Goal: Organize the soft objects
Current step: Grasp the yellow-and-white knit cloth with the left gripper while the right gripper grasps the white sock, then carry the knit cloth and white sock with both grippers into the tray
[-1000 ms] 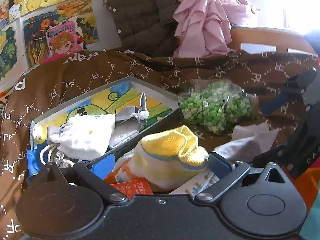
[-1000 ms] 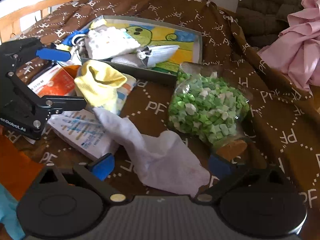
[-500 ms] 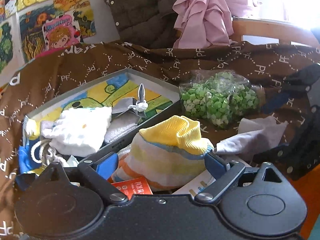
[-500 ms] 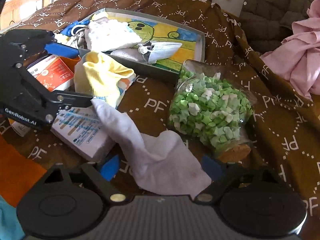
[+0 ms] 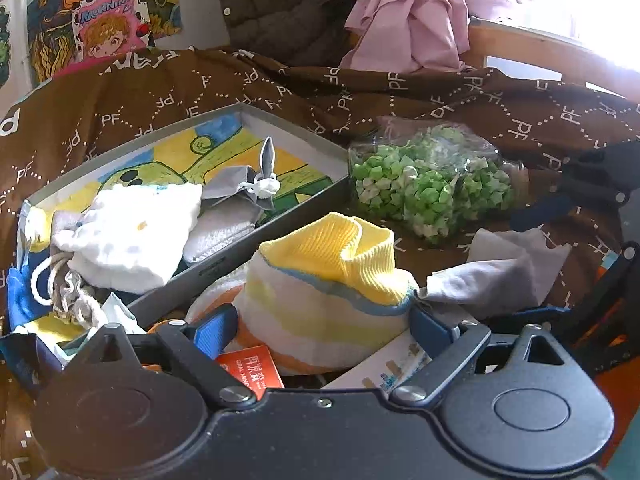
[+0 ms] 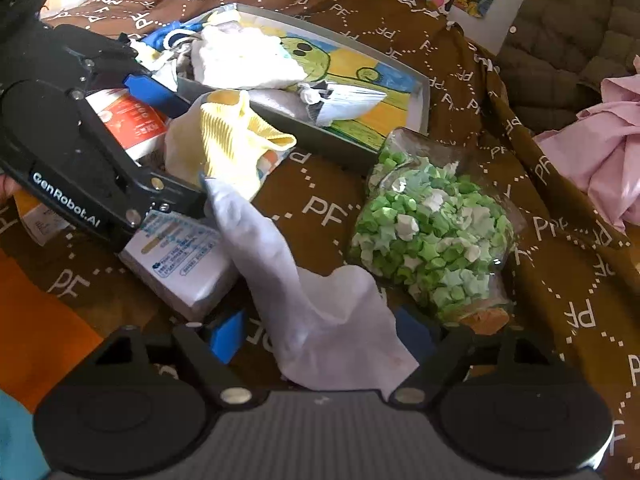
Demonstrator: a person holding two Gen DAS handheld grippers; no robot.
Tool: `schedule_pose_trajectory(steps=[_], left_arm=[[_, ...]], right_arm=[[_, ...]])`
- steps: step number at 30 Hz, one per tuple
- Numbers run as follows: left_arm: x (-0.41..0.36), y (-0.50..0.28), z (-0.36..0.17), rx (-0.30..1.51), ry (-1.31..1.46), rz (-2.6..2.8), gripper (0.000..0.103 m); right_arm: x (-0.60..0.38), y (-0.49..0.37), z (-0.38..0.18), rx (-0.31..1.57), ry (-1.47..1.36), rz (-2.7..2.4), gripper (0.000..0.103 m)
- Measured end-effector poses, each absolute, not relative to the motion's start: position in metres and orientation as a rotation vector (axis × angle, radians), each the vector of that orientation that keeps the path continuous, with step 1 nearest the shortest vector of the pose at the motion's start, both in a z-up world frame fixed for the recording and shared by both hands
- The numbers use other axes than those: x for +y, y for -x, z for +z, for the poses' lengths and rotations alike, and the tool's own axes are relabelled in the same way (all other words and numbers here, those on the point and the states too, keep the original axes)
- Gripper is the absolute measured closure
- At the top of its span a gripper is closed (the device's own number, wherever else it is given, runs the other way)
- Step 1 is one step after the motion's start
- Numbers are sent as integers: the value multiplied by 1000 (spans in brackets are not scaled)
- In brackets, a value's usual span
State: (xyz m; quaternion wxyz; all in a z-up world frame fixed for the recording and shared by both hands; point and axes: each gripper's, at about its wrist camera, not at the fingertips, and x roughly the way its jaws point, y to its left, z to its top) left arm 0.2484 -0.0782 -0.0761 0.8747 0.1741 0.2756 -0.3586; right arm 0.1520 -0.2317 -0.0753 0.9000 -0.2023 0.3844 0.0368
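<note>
- A brown cloth [image 5: 460, 100] printed with "PF" letters covers the whole surface.
- A shallow grey tray [image 5: 288, 216] with a painted floor holds a white drawstring pouch [image 5: 132, 232] and a grey knotted pouch [image 5: 244, 192].
- A clear bag of green paper stars [image 6: 428, 232] lies just beside the tray's near corner.
- The left gripper [image 5: 320, 328] stands with its jaws apart, one blue pad on each side of the yellow striped sock [image 5: 328, 280], which sits outside the tray against its front wall, on top of an orange packet [image 5: 250, 368].
- The right gripper [image 6: 320, 332] has its jaws apart around the lower end of a white sock [image 6: 304, 292], which runs from the yellow sock down over a white box [image 6: 180, 264].
</note>
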Motion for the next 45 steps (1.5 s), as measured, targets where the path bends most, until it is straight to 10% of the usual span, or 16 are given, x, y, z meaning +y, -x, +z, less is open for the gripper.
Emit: schedule_pose_trajectory(steps=[15,22,29,37,45], left_arm=[[-78,-255,-77,612,-328,-677,46],[-77,-258,-74,652,-302,-683,83],[-78,-259,-74,671,-273,-669,82],[-84,-251,-77,651,-321,-697,59],[-82,-253,-75,665,-319,-694,94]], right_arm=[[-231,-152,-79,817,419,82,41],[-232,-151,-78,813,409,85,65],[-236,-153,-74,809,371,72,80],[-236,-152,-72,784,377,48,84],[-242,-152,-63,759,308,42,89]])
